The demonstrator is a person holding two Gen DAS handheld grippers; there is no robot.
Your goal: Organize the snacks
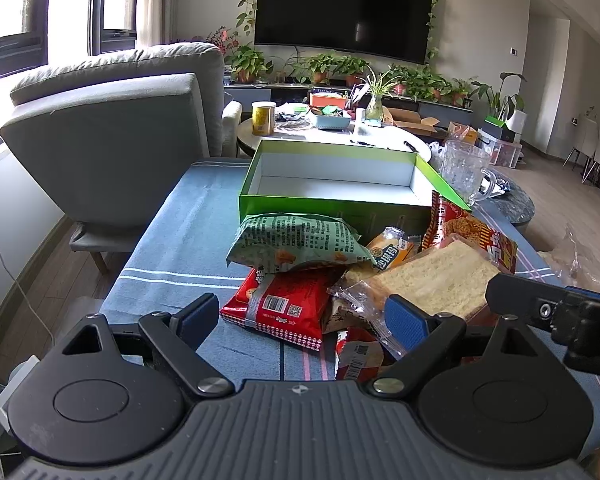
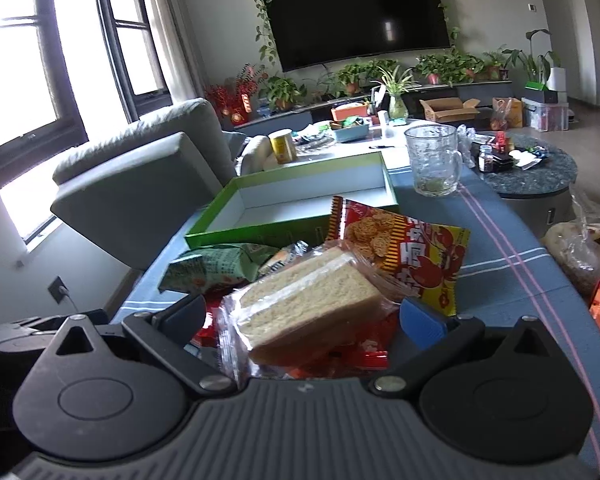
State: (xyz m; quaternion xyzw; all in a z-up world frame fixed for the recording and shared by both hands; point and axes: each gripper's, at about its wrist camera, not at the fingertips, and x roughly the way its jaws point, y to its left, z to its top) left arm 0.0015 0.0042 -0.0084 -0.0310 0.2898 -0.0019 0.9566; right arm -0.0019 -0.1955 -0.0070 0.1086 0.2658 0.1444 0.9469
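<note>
A pile of snacks lies on the blue striped cloth (image 1: 180, 240) in front of an empty green box (image 1: 324, 202) with a white inside. The pile holds a pale green bag (image 1: 296, 244), a red packet (image 1: 284, 308), a small orange packet (image 1: 392, 250), a red-and-yellow cracker bag (image 2: 412, 252) and a wrapped bread sandwich (image 2: 304, 304). My left gripper (image 1: 300, 320) is open just before the red packet. My right gripper (image 2: 302, 318) is open with the sandwich between its fingers, and its body shows at the right edge of the left wrist view.
A glass mug (image 2: 432, 164) stands right of the green box (image 2: 260, 232). Behind are a white table with a yellow can (image 2: 283, 146) and clutter, and a dark round table (image 2: 540, 180). A grey armchair (image 1: 112, 140) is at the left, a plastic bag (image 2: 580, 248) at the right.
</note>
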